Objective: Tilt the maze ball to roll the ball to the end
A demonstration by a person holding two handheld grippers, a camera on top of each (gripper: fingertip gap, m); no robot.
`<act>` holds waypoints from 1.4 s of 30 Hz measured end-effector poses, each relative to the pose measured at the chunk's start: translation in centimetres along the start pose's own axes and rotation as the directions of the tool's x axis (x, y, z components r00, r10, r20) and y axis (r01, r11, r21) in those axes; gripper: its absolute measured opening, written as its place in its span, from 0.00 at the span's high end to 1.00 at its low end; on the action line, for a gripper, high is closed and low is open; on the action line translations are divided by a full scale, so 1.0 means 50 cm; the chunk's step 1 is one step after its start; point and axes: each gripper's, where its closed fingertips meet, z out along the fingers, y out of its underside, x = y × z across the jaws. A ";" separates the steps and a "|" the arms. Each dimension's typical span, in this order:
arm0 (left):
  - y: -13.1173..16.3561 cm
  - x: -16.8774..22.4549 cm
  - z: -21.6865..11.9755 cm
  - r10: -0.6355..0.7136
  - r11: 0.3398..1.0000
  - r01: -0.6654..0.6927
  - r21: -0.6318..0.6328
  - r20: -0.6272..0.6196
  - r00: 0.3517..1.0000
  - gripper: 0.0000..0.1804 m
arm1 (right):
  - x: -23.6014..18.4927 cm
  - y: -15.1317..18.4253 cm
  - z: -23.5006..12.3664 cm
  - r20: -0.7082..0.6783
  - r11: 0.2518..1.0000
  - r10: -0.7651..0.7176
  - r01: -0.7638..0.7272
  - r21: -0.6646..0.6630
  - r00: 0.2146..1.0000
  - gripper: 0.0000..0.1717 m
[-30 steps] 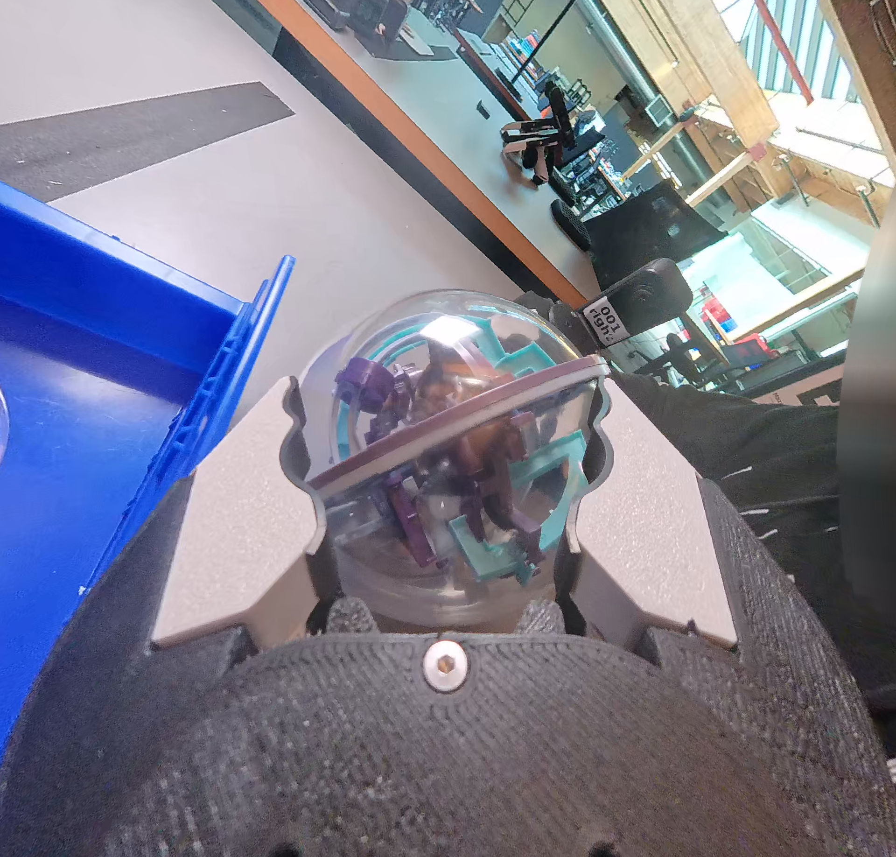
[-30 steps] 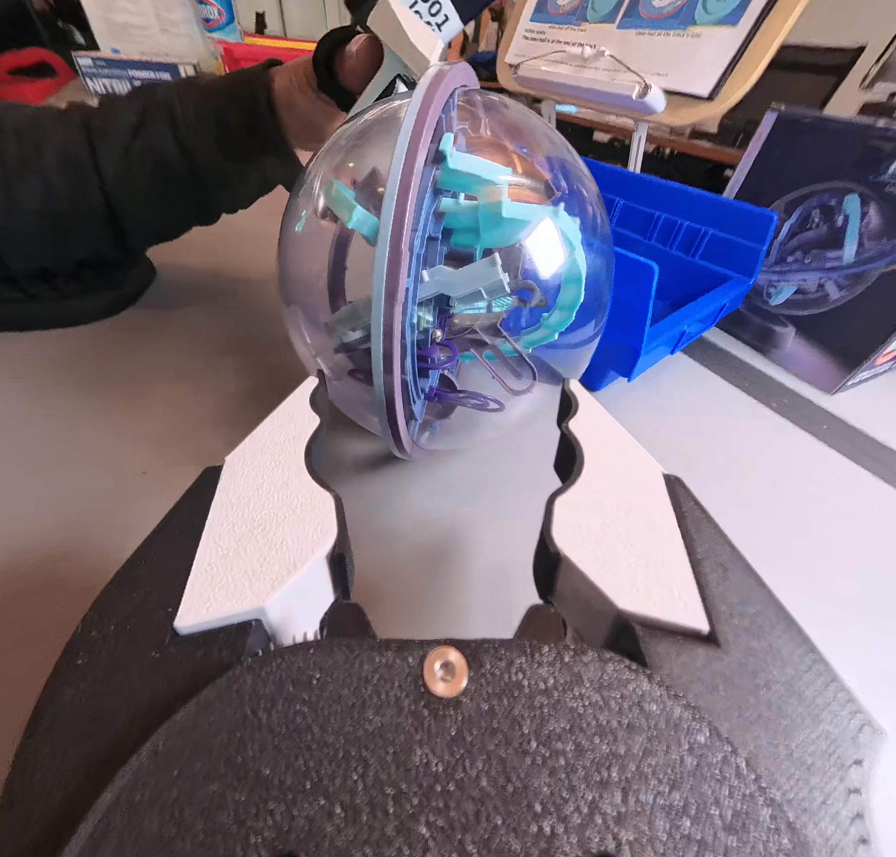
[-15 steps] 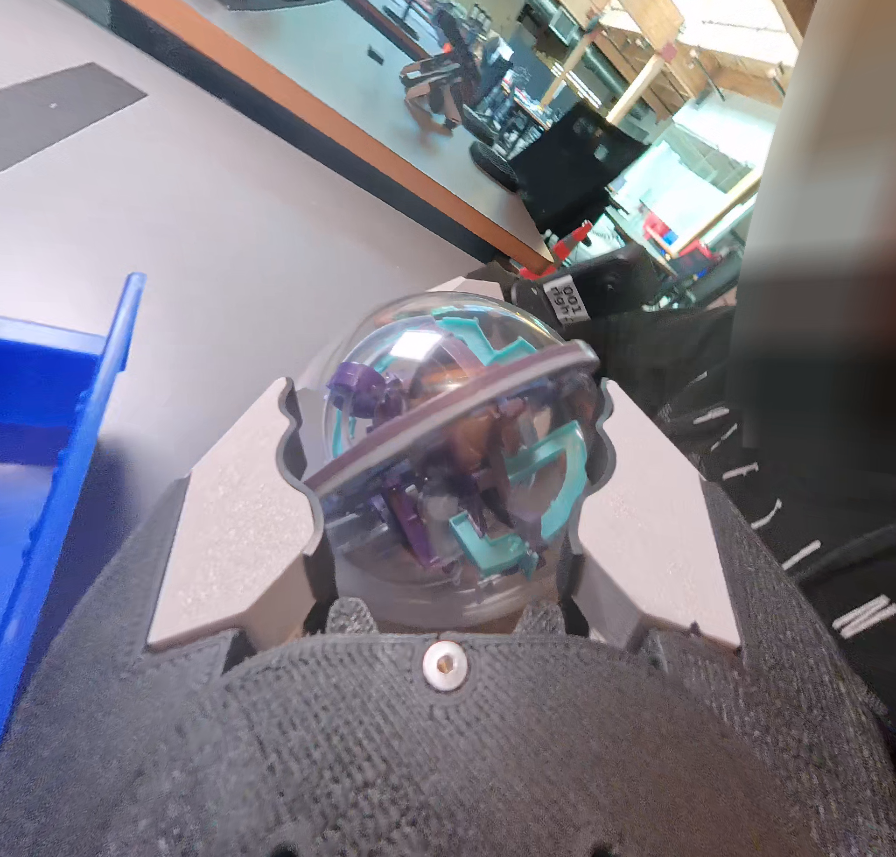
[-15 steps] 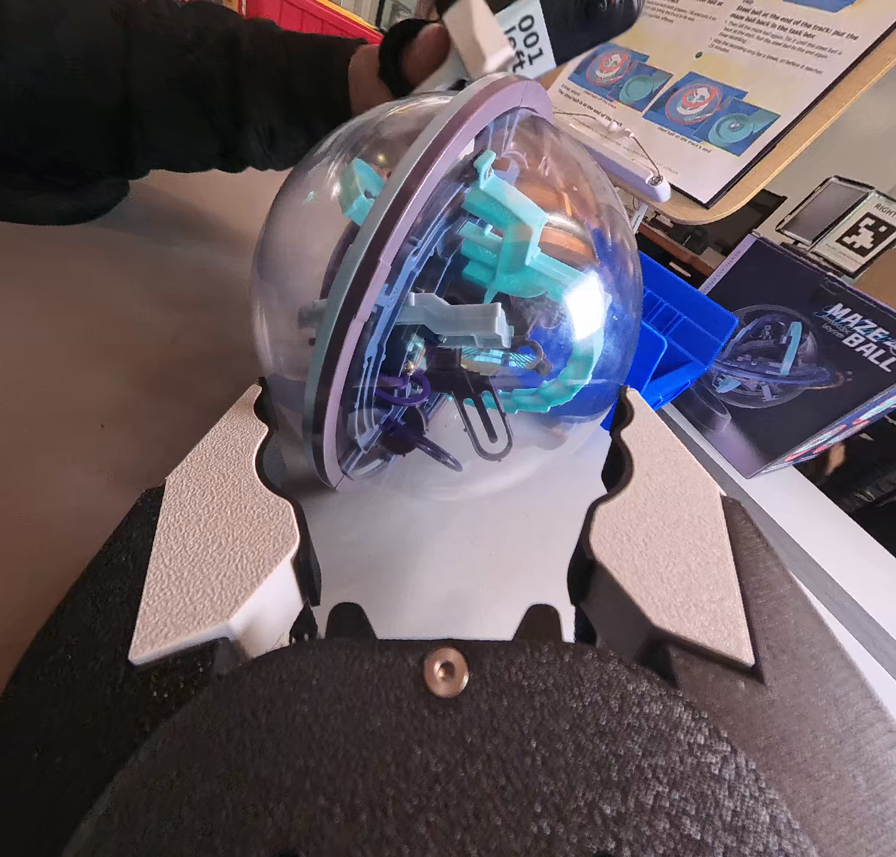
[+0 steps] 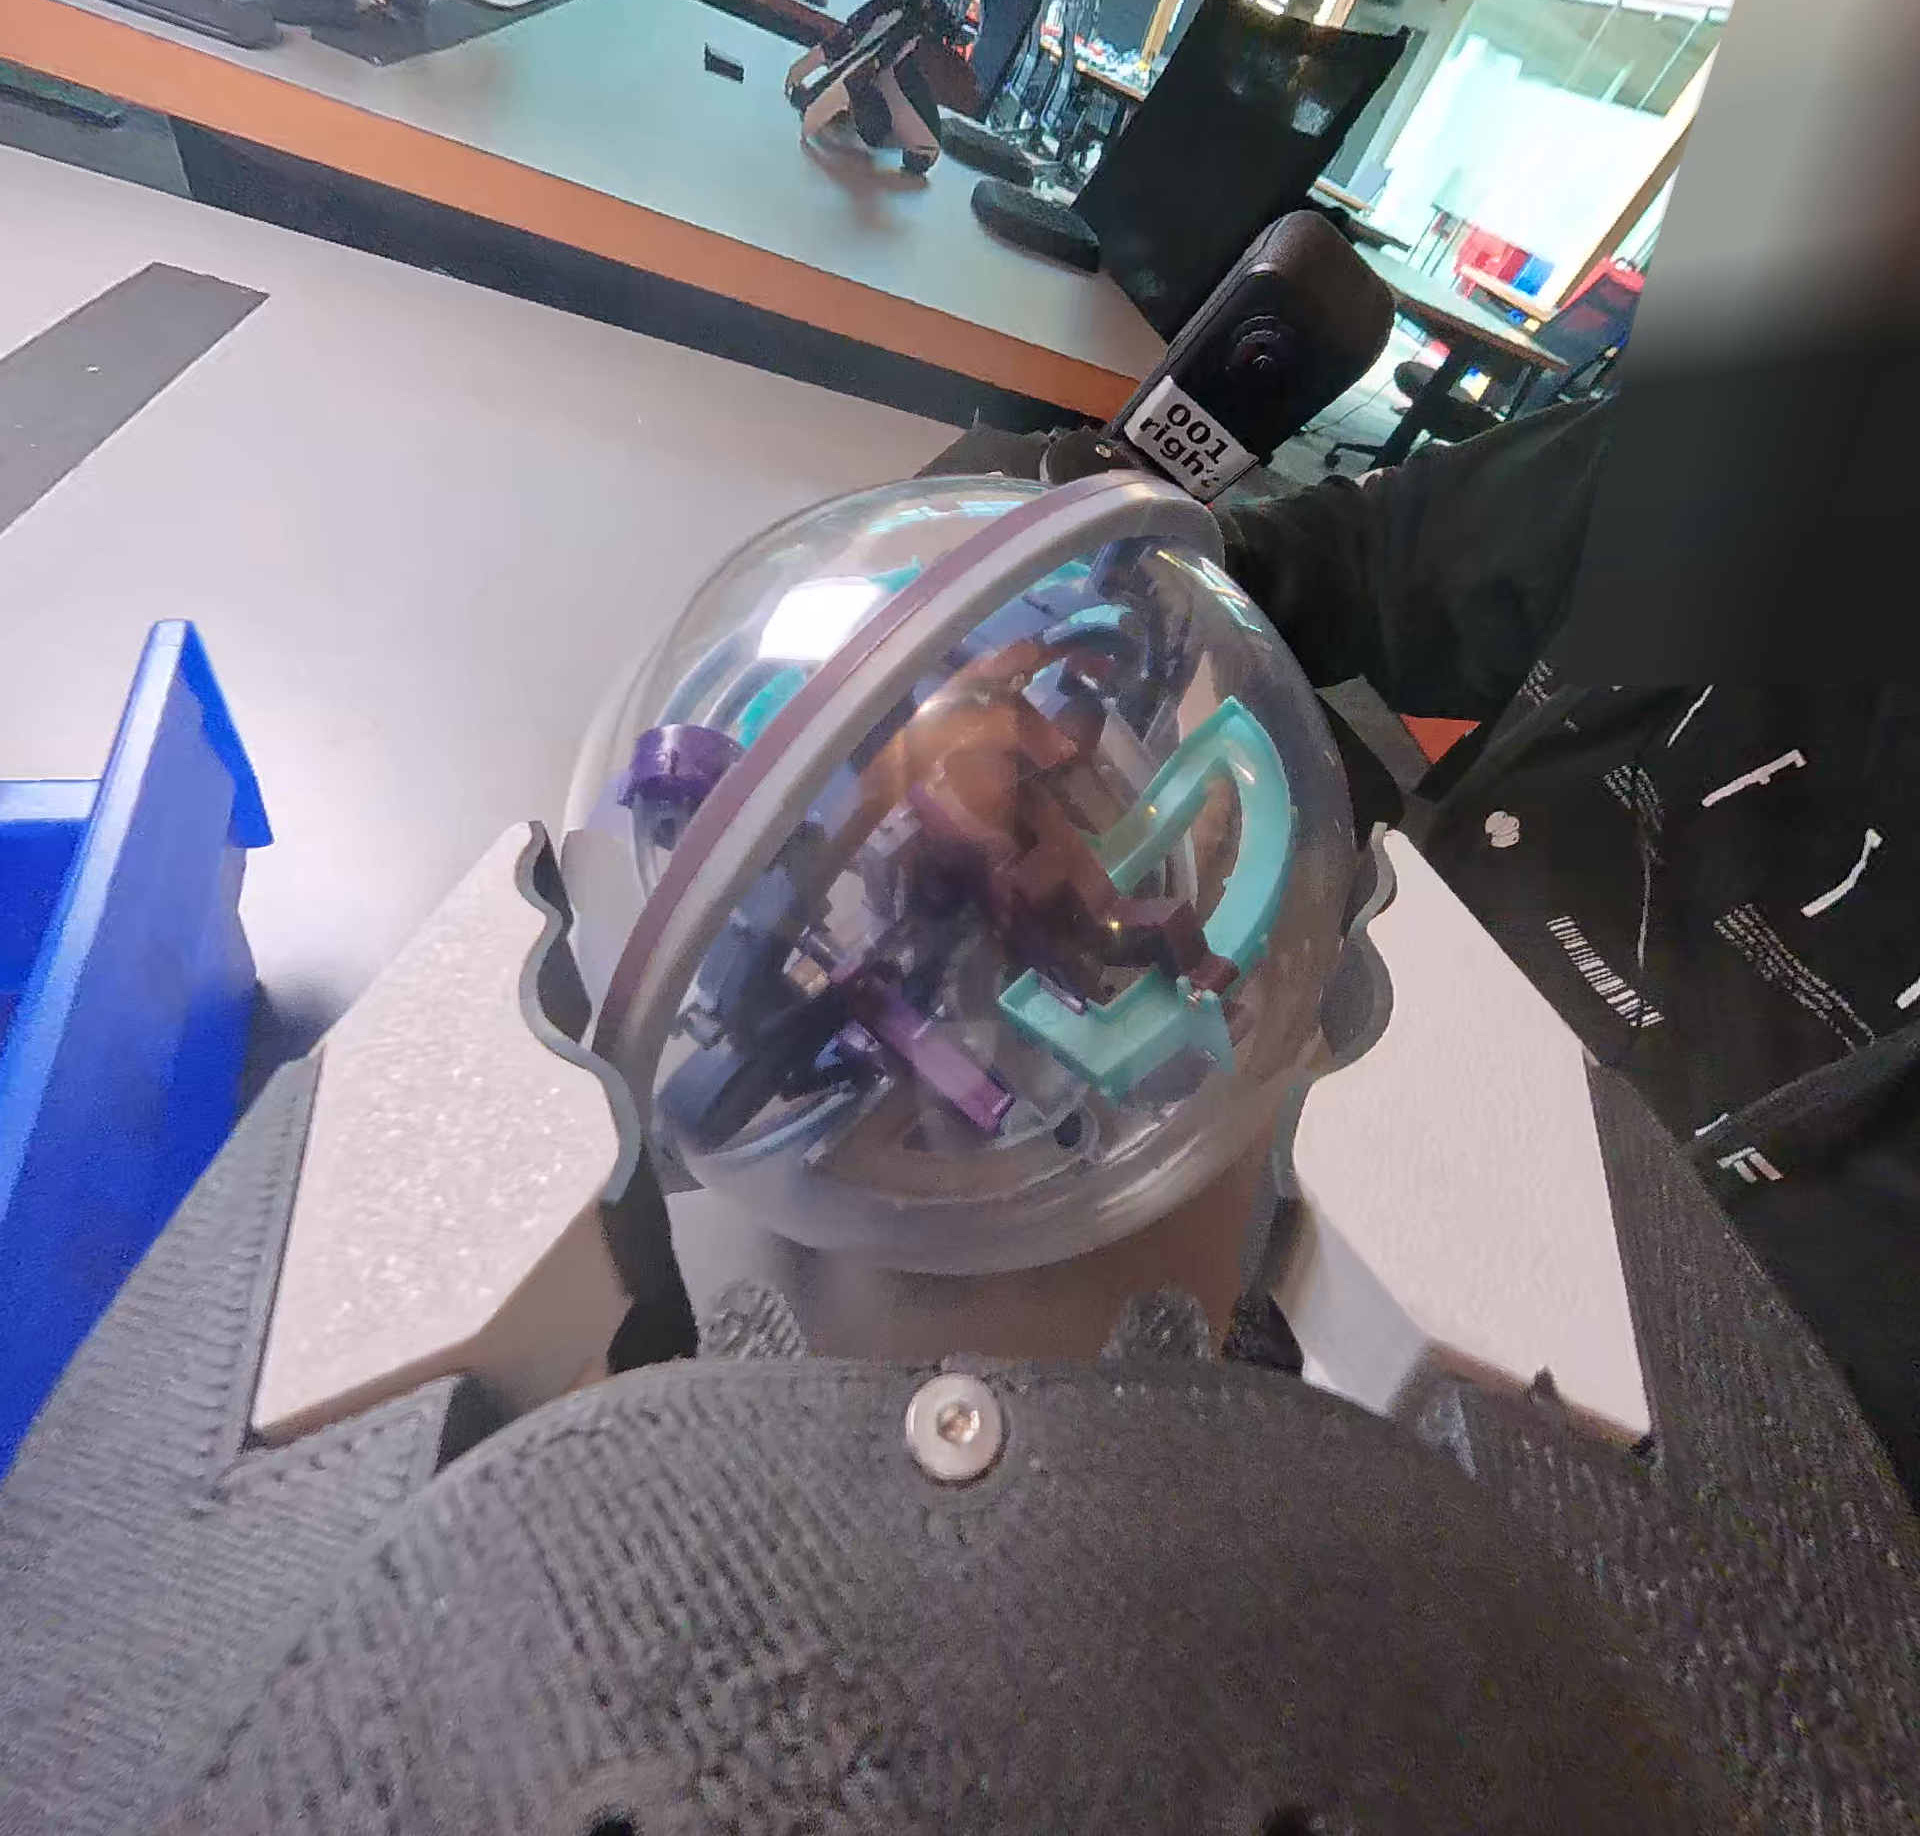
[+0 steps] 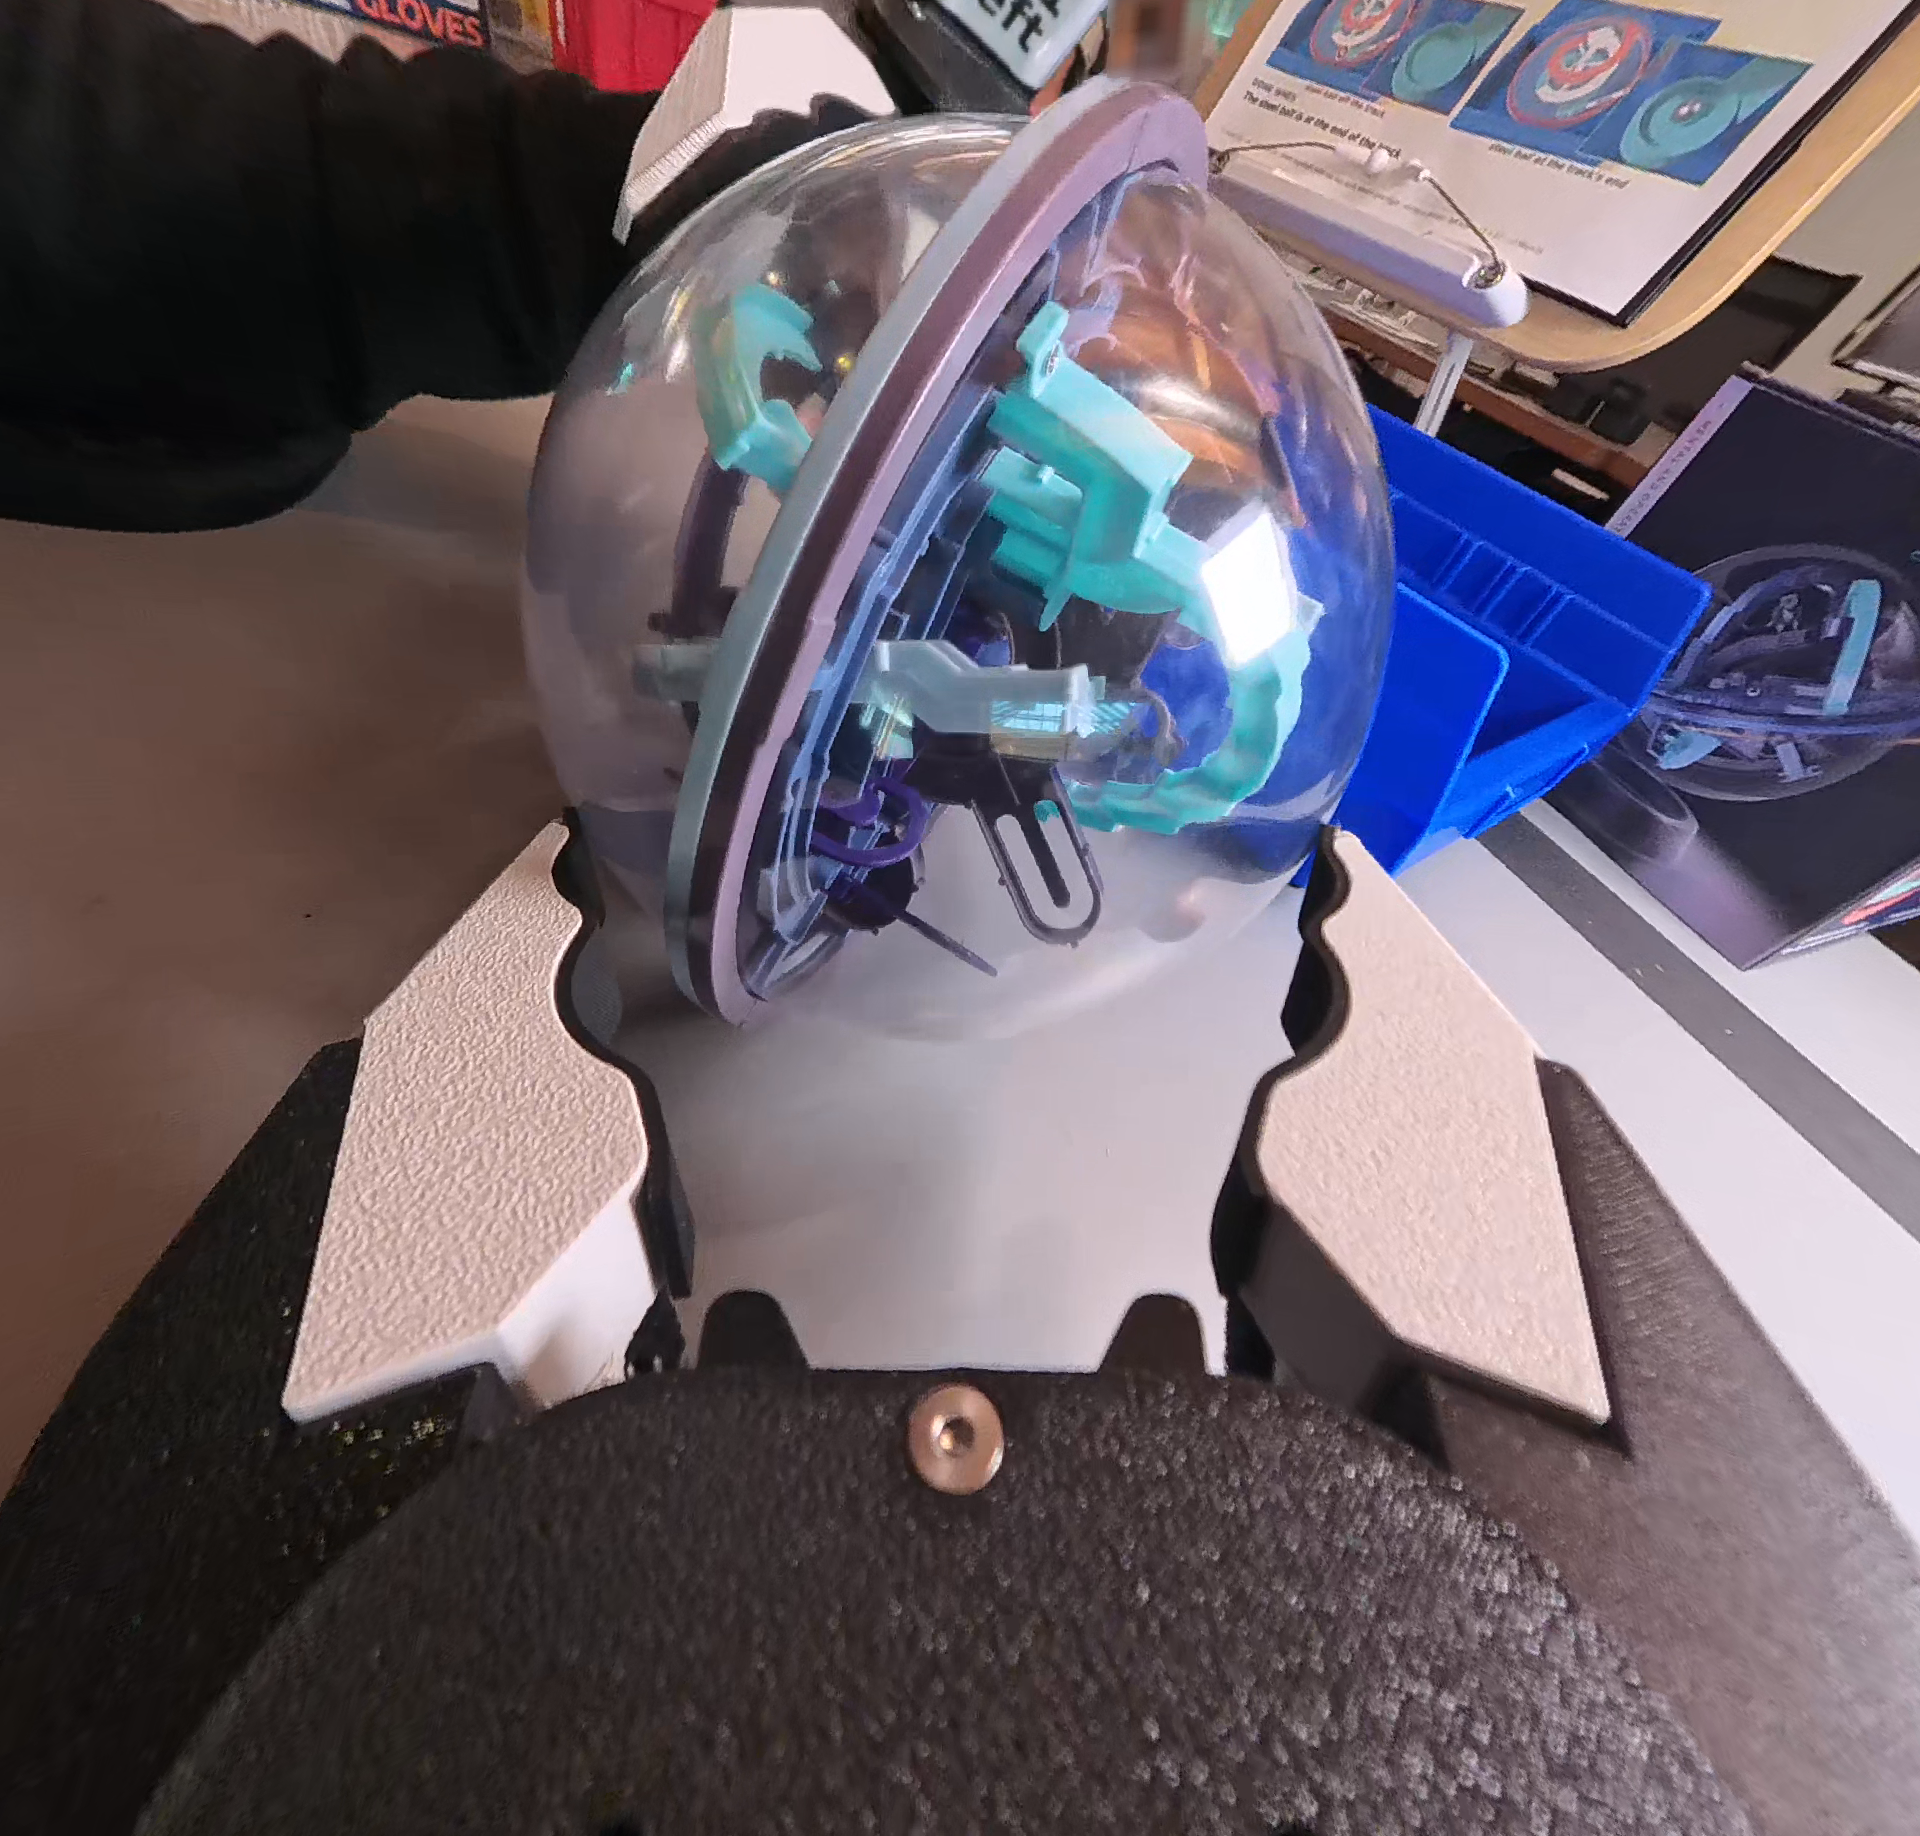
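Maze ball held up between two grippers, its seam ring steeply tilted

The maze ball (image 5: 966,882) sits between the left gripper (image 5: 956,913) jaws, which look clamped on its clear shell; the right gripper (image 6: 951,913) jaws flank it on the opposite side – whether they press I cannot tell. It hangs above the table (image 5: 436,498), near the blue bin (image 6: 1507,643). The smooth dome could slip – an abrupt tilt might throw the inner ball off its track.

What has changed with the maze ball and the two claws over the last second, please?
The maze ball has tilted further, its seam ring leaning more steeply. The right claw has spread wider and come up around the ball's lower part. The left claw still cradles it, apparently spread wider too. The blue bin stays put.
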 end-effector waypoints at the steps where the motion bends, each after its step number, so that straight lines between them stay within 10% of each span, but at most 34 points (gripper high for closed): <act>1: 0.001 0.001 0.000 -0.002 1.000 0.002 0.004 -0.004 1.000 0.20 | 0.000 -0.001 -0.002 0.003 1.000 0.001 -0.001 0.006 1.000 0.24; 42: 0.005 -0.027 0.003 -0.377 0.905 0.393 0.164 -0.123 0.918 0.21 | 0.014 -0.016 -0.024 0.128 0.933 0.344 -0.354 0.060 0.930 0.27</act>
